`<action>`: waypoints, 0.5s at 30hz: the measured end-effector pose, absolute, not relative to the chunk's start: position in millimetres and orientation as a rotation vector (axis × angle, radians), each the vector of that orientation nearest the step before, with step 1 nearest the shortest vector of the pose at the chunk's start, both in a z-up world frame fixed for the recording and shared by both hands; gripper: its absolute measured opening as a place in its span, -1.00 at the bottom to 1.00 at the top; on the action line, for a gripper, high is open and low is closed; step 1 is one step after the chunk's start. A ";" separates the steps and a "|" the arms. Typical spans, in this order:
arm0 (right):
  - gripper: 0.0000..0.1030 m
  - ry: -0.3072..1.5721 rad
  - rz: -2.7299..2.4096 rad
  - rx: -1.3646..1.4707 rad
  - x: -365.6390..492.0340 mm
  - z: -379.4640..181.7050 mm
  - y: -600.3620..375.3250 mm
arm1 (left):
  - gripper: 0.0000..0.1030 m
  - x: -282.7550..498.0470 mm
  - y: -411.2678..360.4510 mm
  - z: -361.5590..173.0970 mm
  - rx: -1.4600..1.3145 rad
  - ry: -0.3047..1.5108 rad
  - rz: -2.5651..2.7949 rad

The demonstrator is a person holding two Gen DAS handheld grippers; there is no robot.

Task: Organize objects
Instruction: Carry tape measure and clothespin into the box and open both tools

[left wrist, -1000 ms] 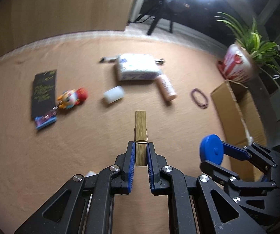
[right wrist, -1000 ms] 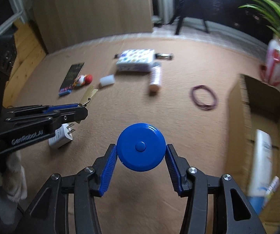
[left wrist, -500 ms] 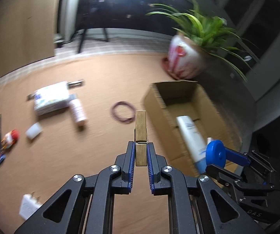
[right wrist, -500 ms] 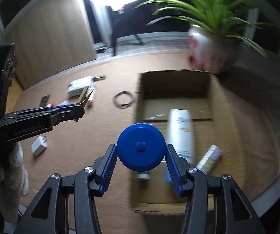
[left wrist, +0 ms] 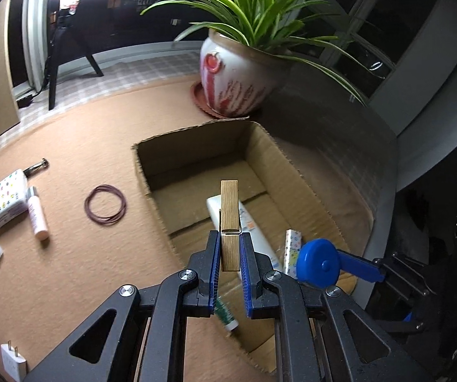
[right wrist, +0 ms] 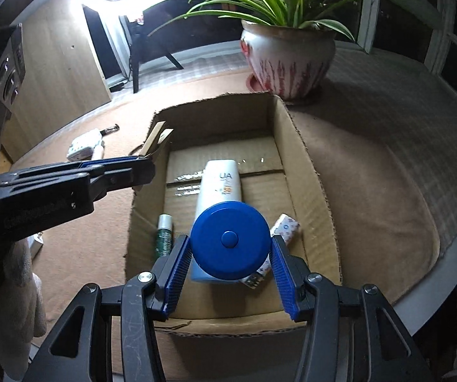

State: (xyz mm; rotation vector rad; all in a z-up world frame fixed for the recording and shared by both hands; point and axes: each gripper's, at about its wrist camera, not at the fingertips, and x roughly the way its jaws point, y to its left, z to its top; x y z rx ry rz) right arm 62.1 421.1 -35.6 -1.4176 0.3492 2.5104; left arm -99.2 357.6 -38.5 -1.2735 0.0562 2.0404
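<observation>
Left tool (left wrist: 230,254) clamps wooden clothespin (left wrist: 229,219); right tool (right wrist: 230,267) grips blue round tape measure (right wrist: 230,240), both above cardboard box (right wrist: 305,159).

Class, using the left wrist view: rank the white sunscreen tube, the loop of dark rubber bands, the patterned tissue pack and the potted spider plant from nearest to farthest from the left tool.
1. White sunscreen tube, in the cardboard box, just ahead.
2. Loop of dark rubber bands, on the mat, left of the box.
3. Patterned tissue pack, far left.
4. Potted spider plant, beyond the box.
</observation>
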 end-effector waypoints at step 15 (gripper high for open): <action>0.26 0.408 2.537 -1.388 51.2 -28.4 411.1 | 0.21 -112.3 309.2 -36.8 -1.279 0.016 2.123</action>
